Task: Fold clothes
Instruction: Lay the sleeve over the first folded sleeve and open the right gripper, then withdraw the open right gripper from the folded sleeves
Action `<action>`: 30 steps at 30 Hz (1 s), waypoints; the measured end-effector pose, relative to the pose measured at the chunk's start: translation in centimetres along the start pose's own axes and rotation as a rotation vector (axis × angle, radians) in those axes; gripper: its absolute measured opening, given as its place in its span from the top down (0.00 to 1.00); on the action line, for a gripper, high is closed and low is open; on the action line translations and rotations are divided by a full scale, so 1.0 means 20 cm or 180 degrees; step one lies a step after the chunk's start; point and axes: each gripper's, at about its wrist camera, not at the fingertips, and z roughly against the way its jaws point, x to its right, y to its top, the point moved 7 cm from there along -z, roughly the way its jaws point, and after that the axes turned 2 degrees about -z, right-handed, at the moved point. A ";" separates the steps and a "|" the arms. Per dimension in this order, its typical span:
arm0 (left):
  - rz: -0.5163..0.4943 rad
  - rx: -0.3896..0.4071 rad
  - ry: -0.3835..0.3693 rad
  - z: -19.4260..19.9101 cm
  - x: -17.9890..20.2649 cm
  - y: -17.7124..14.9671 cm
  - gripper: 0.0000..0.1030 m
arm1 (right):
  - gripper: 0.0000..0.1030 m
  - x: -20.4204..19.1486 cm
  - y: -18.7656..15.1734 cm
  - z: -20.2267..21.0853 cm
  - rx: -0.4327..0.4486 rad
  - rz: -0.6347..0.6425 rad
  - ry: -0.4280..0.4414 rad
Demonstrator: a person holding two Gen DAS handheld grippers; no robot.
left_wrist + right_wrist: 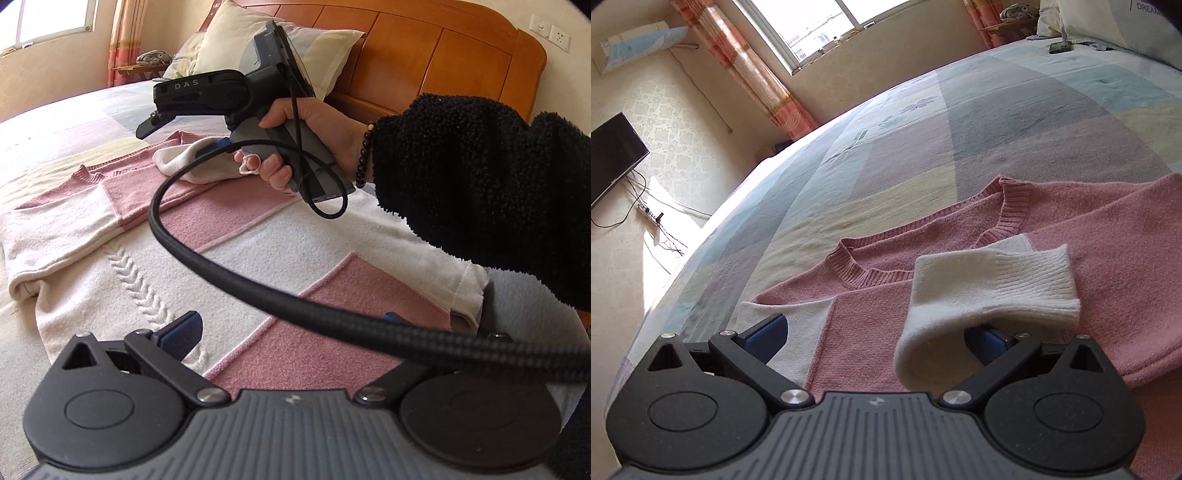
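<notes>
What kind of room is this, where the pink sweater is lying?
It looks like a bedroom. The sweater lies on a bed with a patchwork cover, there are pillows against a wooden headboard, and curtains hang by the window.

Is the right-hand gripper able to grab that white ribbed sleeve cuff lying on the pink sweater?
Probably yes. The right gripper is open, and the white ribbed sleeve cuff lies just ahead on the pink sweater, nothing between them.
</notes>
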 end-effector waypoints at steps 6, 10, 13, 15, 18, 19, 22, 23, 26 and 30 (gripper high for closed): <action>-0.0001 -0.0012 0.0005 -0.01 0.01 0.00 0.01 | 0.00 -0.23 -0.03 -0.12 -0.0195 0.0278 0.0295; -0.0014 -0.0019 0.0006 -0.01 0.01 0.00 0.01 | 0.00 -0.35 -0.13 -0.17 -0.0466 0.0705 0.0371; -0.0025 -0.0024 0.0006 -0.01 0.01 0.00 0.01 | 0.00 -0.35 -0.12 -0.14 -0.0396 0.0804 0.0286; -0.0031 -0.0027 0.0007 -0.01 0.02 0.00 0.01 | 0.00 -0.30 -0.08 -0.11 -0.0226 0.0664 0.0212; -0.0042 -0.0032 0.0007 -0.01 0.02 0.00 0.01 | 0.00 -0.17 0.00 -0.05 0.0028 0.0425 0.0063; -0.0045 -0.0033 0.0007 -0.01 0.02 0.00 0.01 | 0.00 -0.12 0.02 -0.02 0.0080 0.0358 0.0002; -0.0055 -0.0054 0.0001 -0.02 0.02 -0.01 0.01 | 0.00 0.04 0.08 0.08 0.0211 0.0214 -0.0172; -0.0060 -0.0060 -0.0003 -0.03 0.02 -0.01 0.01 | 0.00 0.09 0.09 0.12 0.0267 0.0178 -0.0217; -0.0083 -0.0089 -0.0013 -0.05 0.04 -0.01 0.01 | 0.00 0.32 0.11 0.25 0.0376 0.0008 -0.0449; -0.0102 -0.0137 -0.0018 -0.08 0.05 -0.01 0.01 | 0.00 0.54 0.09 0.38 0.0387 -0.0291 -0.0480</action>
